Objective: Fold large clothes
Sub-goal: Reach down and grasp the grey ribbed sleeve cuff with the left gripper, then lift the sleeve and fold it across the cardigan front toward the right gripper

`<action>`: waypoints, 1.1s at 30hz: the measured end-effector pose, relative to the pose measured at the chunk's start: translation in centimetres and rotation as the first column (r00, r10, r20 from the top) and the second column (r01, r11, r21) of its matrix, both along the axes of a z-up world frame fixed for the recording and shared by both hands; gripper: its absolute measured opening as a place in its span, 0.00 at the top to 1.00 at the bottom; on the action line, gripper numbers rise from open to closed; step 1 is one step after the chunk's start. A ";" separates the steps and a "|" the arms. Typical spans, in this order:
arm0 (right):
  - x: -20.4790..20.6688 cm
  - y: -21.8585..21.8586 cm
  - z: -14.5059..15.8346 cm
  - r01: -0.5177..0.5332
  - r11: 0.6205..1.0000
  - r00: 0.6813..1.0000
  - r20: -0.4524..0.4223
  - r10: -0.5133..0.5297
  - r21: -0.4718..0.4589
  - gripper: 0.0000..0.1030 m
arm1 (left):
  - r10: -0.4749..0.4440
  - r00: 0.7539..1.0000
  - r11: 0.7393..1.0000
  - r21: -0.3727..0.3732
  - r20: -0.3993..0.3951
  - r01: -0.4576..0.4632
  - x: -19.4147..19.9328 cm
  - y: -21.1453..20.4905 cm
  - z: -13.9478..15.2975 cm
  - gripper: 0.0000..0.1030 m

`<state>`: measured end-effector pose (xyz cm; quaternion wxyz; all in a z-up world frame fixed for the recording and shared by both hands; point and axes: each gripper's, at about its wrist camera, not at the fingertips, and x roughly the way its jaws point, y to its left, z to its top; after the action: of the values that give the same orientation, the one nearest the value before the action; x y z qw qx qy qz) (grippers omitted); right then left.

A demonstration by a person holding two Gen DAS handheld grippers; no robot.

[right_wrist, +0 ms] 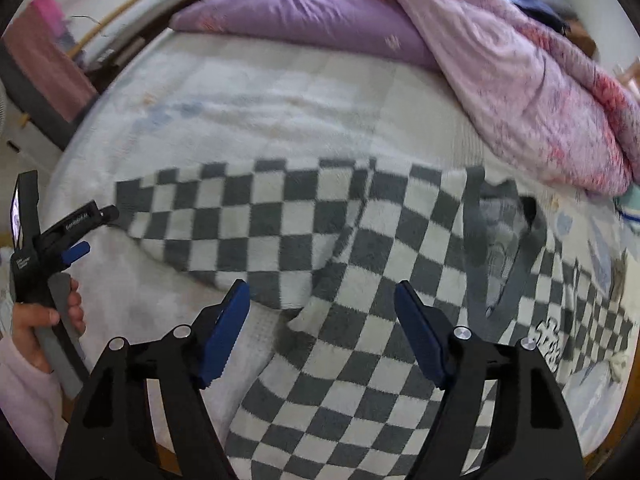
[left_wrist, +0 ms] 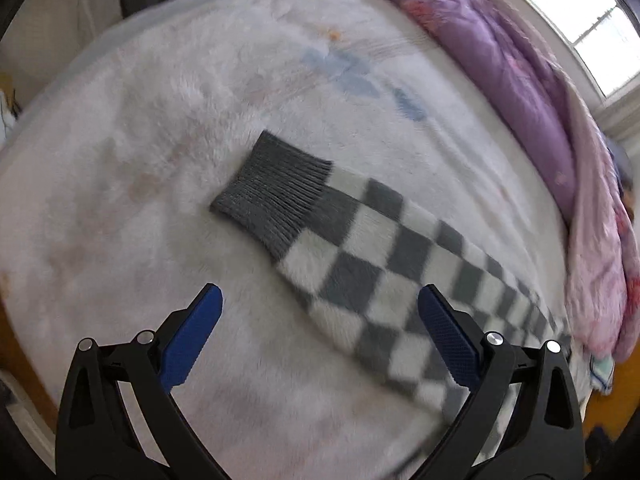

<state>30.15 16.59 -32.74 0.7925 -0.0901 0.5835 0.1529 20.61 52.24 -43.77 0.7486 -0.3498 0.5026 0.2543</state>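
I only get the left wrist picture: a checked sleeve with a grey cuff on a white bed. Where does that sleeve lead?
Observer: The right wrist view shows it joins a checkered sweater spread on the bed, the sleeve stretched sideways.
Operator: Is anything gripping the sweater?
Observer: No. The right gripper is open above the sweater's body, nothing between its pads.
Operator: Who holds my gripper?
Observer: A hand in a pale pink sleeve grips the left gripper beside the cuff end.

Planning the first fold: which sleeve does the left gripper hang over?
The sleeve stretched out flat over the white blanket, ending in a grey ribbed cuff. The open left gripper hangs over it.
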 end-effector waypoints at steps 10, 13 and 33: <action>1.7 2.3 -5.6 -0.013 0.998 0.996 -0.089 0.008 -0.055 0.31 | 0.160 0.987 0.974 -0.160 -0.015 -0.160 2.3 4.7 -7.2 0.33; 2.1 2.4 -6.7 0.001 0.997 0.996 -0.087 -0.008 -0.073 0.31 | 0.231 0.972 0.964 -0.144 0.037 -0.224 1.7 5.7 -6.6 0.75; 7.9 -1.5 -16.2 0.128 0.970 0.961 -0.268 -0.070 0.207 0.98 | -0.116 0.983 0.908 0.416 0.144 0.046 6.9 0.1 10.7 0.92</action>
<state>38.00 15.06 -48.93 0.7213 0.0492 0.6649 0.1874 27.51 52.30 -33.09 0.8544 -0.1835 0.3880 0.2928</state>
